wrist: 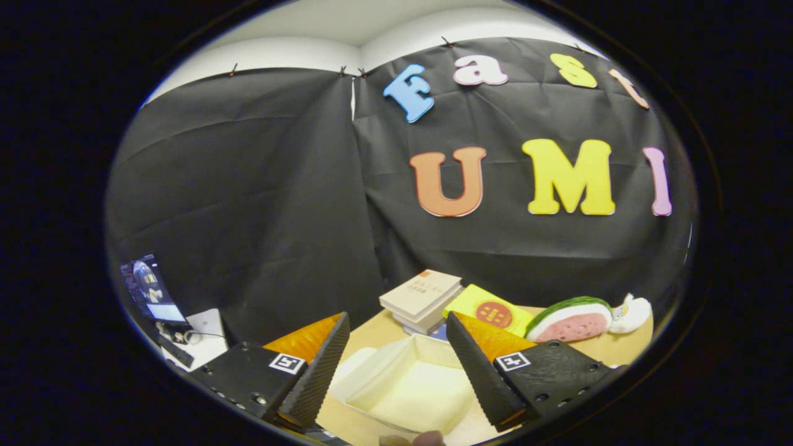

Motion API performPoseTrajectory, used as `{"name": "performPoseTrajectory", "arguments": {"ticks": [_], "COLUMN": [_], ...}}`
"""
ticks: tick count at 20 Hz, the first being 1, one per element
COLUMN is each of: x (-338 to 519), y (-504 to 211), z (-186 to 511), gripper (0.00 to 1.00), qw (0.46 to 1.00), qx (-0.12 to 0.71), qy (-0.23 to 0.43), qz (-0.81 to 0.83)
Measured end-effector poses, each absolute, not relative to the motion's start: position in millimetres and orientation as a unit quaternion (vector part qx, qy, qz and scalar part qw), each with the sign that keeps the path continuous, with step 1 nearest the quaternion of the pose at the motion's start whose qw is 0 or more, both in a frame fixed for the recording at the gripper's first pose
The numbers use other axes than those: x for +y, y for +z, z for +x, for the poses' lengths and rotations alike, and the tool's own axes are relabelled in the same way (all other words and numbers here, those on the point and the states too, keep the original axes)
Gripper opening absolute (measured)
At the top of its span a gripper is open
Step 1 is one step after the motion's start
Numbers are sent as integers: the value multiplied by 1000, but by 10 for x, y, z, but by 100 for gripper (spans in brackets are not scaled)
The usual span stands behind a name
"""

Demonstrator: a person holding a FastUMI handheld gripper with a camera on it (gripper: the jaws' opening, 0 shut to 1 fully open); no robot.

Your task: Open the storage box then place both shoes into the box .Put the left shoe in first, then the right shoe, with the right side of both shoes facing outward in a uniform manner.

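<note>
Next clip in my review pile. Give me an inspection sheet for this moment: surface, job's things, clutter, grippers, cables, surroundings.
Surface: light wooden table, partly covered with things.
Job's things: pale storage box between the fingers, seen from above with its inside showing; no shoes seen.
Clutter: stack of books beyond the box; yellow packet beside it; watermelon-slice toy and a white toy further along.
Grippers: hand-held gripper open, fingers apart above the box, pressing on nothing. Fingertips of a person show just below.
Cables: dark cable near the monitor.
Surroundings: black cloth wall; lit monitor on a side desk.
</note>
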State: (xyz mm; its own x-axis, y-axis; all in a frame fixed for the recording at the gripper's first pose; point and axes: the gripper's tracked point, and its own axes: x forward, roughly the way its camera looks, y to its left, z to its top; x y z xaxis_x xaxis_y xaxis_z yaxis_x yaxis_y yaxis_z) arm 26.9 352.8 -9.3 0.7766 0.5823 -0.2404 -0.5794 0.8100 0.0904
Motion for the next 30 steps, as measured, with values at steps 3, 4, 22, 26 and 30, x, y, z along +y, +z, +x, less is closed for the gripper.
{"name": "performPoseTrajectory", "arguments": {"ticks": [3,4,22,26,30], "x": [2932,2702,120,145,213], "y": [-165,-219,-2299,-2896,-3300], "z": [322,346,403,494,651], "gripper": [96,96,96,96,96], "qw": [953,956,938,911,887], "qx": [128,130,326,398,446], "qy": [274,262,110,103,104], "qz": [15,14,30,46,51]}}
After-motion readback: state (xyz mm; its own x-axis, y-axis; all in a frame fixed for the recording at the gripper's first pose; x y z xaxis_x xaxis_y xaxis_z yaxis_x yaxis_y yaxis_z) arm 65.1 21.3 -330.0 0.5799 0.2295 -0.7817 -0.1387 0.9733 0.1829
